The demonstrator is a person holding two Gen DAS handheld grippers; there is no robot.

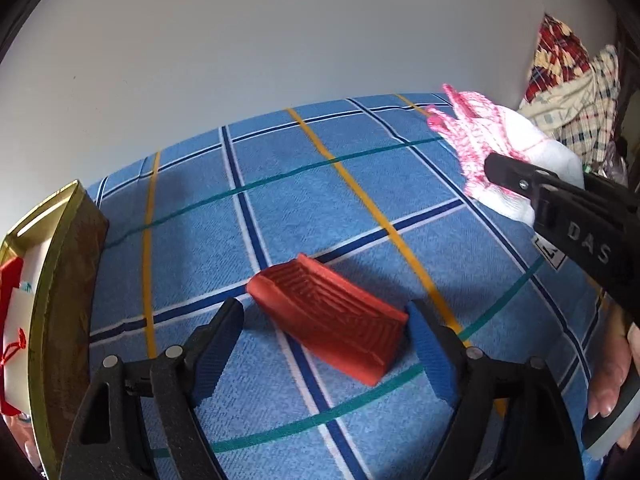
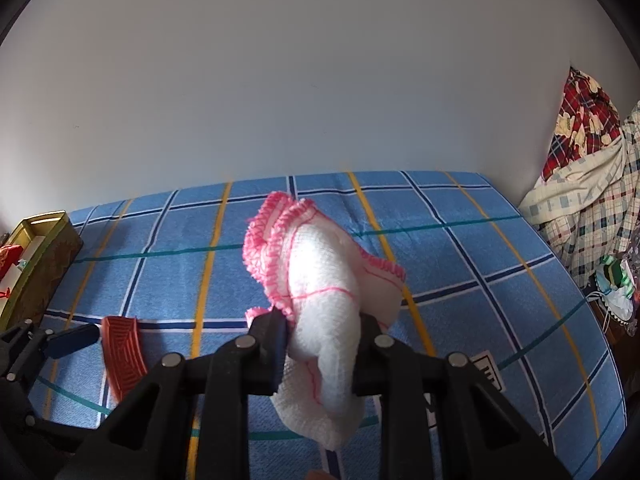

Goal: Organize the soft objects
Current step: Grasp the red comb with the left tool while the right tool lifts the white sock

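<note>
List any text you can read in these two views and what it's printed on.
"DAS": raised letters on the right gripper arm, left wrist view.
White label on the blue checked sheet: dark marks, too small to read.
Nothing else carries readable text.

The left gripper stands with its jaws spread wide over a blue checked bedsheet, a ribbed red block lying between the blue pads, its right end just beside the right one. At upper right the right gripper is clamped on a white cloth with pink edging. A gold box stands at left, crumpled plaid bedding at far right.
</note>
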